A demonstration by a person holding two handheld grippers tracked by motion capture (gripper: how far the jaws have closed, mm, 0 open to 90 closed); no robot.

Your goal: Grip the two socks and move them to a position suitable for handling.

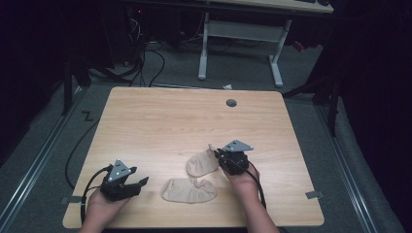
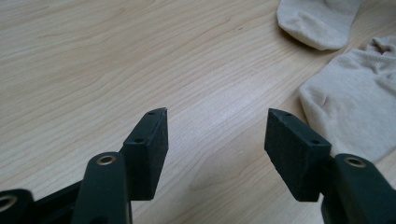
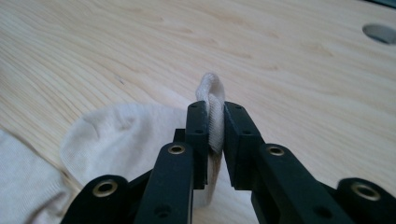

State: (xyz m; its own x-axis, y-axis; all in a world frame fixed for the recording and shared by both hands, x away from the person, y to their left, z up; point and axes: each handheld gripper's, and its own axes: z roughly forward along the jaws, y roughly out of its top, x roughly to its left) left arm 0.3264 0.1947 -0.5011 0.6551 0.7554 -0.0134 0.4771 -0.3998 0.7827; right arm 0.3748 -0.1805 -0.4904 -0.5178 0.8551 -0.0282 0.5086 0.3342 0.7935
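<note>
Two beige socks lie on the wooden table. The farther sock lies flat with its cuff lifted at its right end. My right gripper is shut on that cuff. In the right gripper view the cuff stands upright, pinched between the black jaws of the right gripper, and the sock body rests on the wood. The nearer sock lies flat toward the front edge. My left gripper sits left of it, open with nothing between its jaws. In the left gripper view that gripper hovers over bare wood, with the nearer sock to its right.
A round grommet hole marks the table's far side. A white-legged desk frame and cables stand on the floor beyond. In the left gripper view the farther sock lies at the top right. Bare wood spreads across the table's left and far parts.
</note>
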